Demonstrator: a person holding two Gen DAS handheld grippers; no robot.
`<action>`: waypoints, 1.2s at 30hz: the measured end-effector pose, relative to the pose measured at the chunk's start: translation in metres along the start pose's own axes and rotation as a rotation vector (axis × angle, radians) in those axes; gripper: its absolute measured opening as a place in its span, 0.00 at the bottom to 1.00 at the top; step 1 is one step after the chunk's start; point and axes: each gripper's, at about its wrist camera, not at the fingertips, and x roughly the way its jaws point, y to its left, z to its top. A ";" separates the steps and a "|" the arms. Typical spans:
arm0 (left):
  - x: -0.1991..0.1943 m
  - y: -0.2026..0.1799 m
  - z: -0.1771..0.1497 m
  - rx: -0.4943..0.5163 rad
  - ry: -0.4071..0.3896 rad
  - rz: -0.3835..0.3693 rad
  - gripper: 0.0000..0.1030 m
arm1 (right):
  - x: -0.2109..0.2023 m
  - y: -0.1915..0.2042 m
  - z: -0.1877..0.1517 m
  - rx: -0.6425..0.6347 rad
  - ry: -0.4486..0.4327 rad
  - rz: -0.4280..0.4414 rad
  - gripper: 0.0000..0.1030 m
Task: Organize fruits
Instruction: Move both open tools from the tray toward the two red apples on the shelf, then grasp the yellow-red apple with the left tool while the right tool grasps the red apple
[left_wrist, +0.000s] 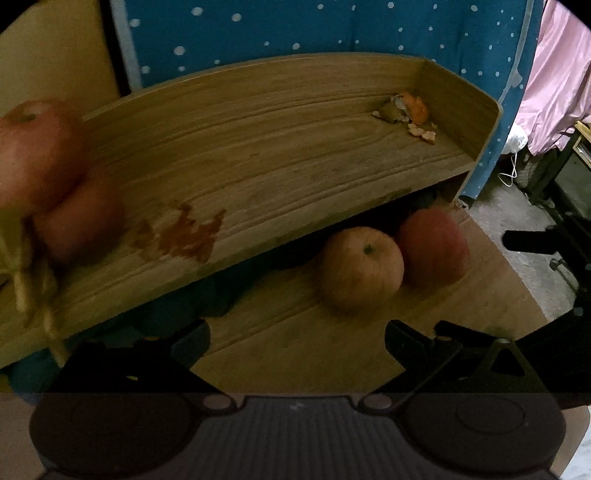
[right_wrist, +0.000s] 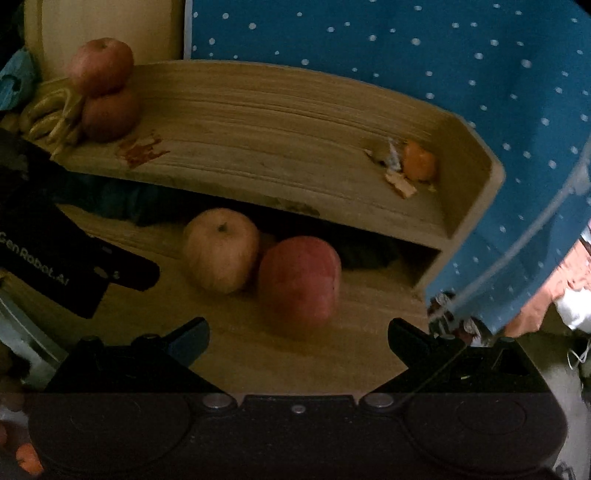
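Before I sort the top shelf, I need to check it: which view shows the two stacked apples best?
The right wrist view: the stacked apples sit sharp and whole beside the bananas. In the left wrist view they are blurred at the frame's left edge.

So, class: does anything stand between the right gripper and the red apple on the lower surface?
Nothing visible does. The right gripper is open, and only bare wood lies between it and the red apple. The paler apple sits to its left, touching it.
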 end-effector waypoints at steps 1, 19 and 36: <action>0.002 -0.001 0.003 0.000 0.001 -0.005 1.00 | 0.004 -0.001 0.002 -0.006 0.000 0.003 0.99; 0.025 -0.015 0.027 0.009 0.003 -0.076 0.99 | 0.031 -0.009 0.002 -0.090 -0.031 0.063 0.86; 0.044 -0.028 0.040 0.004 0.012 -0.099 0.87 | 0.044 -0.012 0.004 -0.077 -0.044 0.083 0.70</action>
